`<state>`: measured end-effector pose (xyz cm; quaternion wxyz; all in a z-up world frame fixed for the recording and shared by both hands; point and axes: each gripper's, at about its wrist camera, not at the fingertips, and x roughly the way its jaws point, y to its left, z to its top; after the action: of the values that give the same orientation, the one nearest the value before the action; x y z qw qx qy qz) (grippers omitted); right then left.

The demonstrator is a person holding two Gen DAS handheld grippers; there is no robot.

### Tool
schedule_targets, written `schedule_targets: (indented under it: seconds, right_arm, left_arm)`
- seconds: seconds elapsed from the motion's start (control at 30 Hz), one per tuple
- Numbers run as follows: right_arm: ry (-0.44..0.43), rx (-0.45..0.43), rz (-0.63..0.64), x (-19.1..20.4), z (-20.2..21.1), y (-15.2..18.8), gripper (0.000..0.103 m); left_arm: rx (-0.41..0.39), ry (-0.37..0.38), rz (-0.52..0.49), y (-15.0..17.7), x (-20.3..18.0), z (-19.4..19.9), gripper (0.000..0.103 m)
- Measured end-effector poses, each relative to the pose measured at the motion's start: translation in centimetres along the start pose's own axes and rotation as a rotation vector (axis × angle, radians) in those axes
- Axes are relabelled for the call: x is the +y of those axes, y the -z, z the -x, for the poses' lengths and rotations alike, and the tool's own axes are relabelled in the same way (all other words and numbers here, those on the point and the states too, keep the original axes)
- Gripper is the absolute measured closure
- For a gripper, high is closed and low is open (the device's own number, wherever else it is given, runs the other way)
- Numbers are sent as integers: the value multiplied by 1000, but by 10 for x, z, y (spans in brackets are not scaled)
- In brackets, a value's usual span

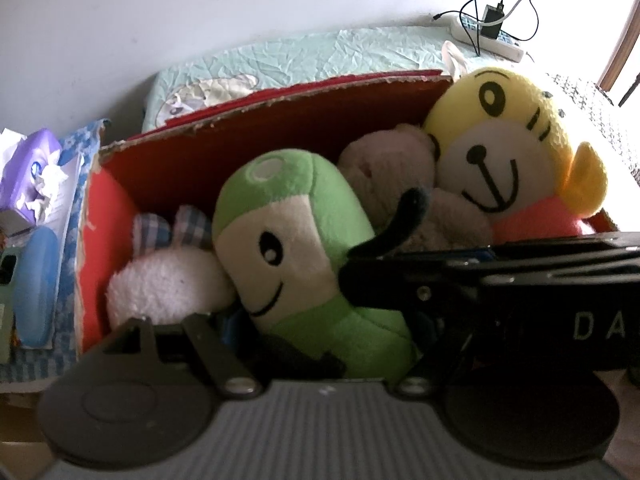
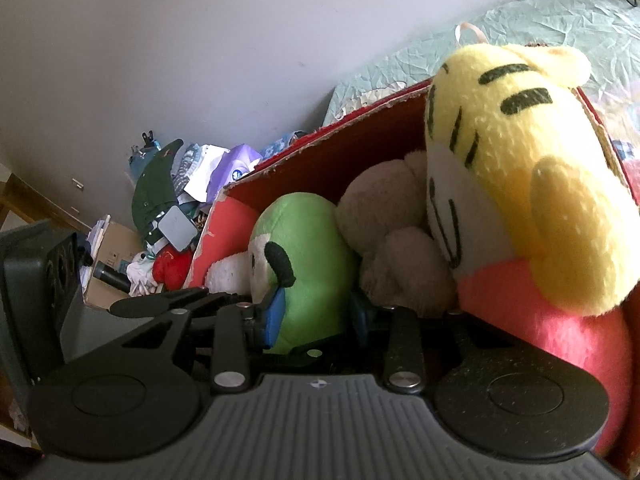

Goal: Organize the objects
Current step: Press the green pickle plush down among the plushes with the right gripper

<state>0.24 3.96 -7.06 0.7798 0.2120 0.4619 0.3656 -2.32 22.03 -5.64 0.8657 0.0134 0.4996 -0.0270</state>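
A red cardboard box (image 1: 240, 152) (image 2: 340, 160) holds several plush toys. A green plush (image 1: 288, 240) (image 2: 308, 248) with a white face lies in the middle. A white fluffy toy (image 1: 160, 284) is to its left, a beige bear (image 1: 384, 168) (image 2: 384, 208) behind it, and a yellow tiger plush (image 1: 500, 140) (image 2: 520, 168) on the right. My right gripper (image 2: 318, 312) is shut on the green plush, blue pads pressing its sides; its black fingers (image 1: 400, 276) come in from the right. My left gripper (image 1: 324, 332) stands open, fingers spread wide around the plush's lower body.
The box sits on a bed with a pale green sheet (image 1: 320, 52). A power strip with a charger (image 1: 488, 28) lies at the far right. A purple tissue pack (image 1: 32, 168) and blue case (image 1: 36, 280) lie left of the box. A clutter pile (image 2: 168, 208) lies against the wall.
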Motion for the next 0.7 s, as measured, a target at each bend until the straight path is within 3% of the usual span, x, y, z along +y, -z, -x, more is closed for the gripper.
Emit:
schedule_targets:
  seconds: [0.3, 0.7]
  right_arm:
    - [10, -5, 3, 1, 4, 0, 67]
    - [69, -86, 48, 4, 25, -1, 68]
  left_arm:
    - [-5, -15, -20, 0, -4, 1, 21]
    - [-9, -22, -28, 0, -5, 3, 21]
